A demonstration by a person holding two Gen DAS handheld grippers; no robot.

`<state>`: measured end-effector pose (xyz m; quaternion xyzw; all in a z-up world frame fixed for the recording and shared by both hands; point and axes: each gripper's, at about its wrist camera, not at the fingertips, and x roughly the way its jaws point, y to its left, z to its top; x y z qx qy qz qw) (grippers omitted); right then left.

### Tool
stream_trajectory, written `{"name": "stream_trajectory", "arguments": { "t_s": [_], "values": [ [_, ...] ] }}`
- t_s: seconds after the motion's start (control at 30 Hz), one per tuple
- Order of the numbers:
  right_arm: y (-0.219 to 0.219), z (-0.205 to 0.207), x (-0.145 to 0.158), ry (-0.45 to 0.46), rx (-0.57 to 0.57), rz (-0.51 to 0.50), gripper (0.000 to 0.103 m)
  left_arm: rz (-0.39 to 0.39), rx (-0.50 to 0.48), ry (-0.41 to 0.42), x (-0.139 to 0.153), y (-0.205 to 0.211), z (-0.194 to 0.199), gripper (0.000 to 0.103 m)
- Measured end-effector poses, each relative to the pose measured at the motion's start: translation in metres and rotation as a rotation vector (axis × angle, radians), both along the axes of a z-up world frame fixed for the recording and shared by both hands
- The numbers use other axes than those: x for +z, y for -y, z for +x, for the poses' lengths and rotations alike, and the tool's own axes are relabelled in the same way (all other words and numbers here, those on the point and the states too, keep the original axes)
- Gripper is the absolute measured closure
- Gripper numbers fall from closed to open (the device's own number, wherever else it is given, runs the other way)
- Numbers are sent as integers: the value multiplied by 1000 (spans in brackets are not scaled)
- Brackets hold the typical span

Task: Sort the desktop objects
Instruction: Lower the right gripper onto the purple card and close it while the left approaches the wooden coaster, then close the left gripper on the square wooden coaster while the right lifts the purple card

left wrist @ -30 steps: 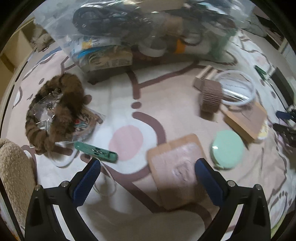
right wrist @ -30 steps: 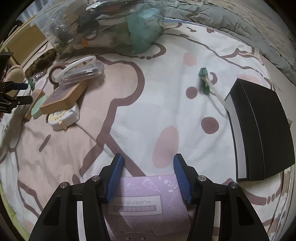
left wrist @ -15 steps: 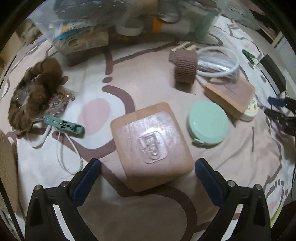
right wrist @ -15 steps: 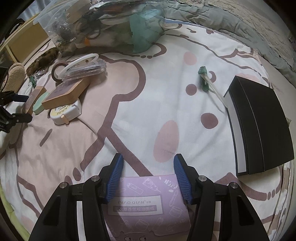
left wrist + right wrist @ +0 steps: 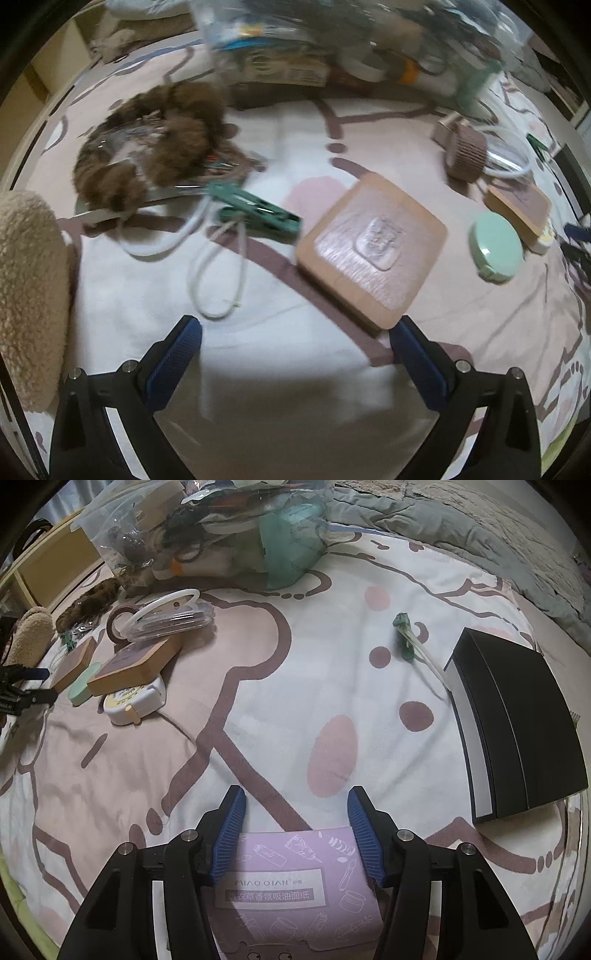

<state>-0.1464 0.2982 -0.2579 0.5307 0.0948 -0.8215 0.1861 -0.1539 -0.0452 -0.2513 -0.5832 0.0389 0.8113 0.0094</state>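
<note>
Since half a second back the left gripper (image 5: 295,332) has slid sideways over the bedspread, so the square tan wooden box with the embossed lid (image 5: 371,251) that sat dead centre between its blue pads is now off toward the right pad, one corner just in front of it. Jaws are wide apart with nothing in them, only the white and pink cartoon-print blanket (image 5: 280,369) underneath.

To the left of the box there's a green plastic clip (image 5: 255,216) lying on a looped white cord (image 5: 218,280), and behind that a fluffy brown fur scrunchie (image 5: 155,155) on some clear wrapping. On the right: a round mint-green case (image 5: 496,247), a flat wooden block with a brown top (image 5: 517,205) and a brown ribbed roll (image 5: 465,157). A clear plastic bag stuffed with odds and ends (image 5: 351,48) sits at the back.

The right gripper (image 5: 297,834) hasn't budged. Its blue pads are clamped on both edges of a lilac paper packet with little cosmetics drawings (image 5: 295,882), held just over the blanket. A black box with a white edge (image 5: 517,723) sits off to its right, with a second green clip with a white cord (image 5: 404,637) near it.
</note>
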Motion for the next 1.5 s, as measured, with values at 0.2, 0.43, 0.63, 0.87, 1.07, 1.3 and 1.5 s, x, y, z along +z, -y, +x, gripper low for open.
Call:
{"name": "stream_trajectory", "arguments": {
  "t_s": [0.2,0.43,0.63,0.87,1.07,1.3,1.5],
  "values": [
    [0,7,-1,8,7,12,39,-4,102,0,-1,18,-11,0],
    [-2,13,-2,9,12,11,35,59,160,15,2,26,-12,0],
    [-3,13,-3,13,10,2,34,178,178,31,11,13,-13,0],
    [-4,15,-3,7,14,-8,34,304,189,22,17,-9,-26,0],
    [-4,16,-3,-2,17,-16,30,279,187,32,8,-7,-39,0],
    [-2,11,28,43,41,-81,21,219,210,45,1,-9,-46,0],
    [-26,12,31,85,-35,-133,17,132,178,61,-8,-19,-49,0]
  ]
}}
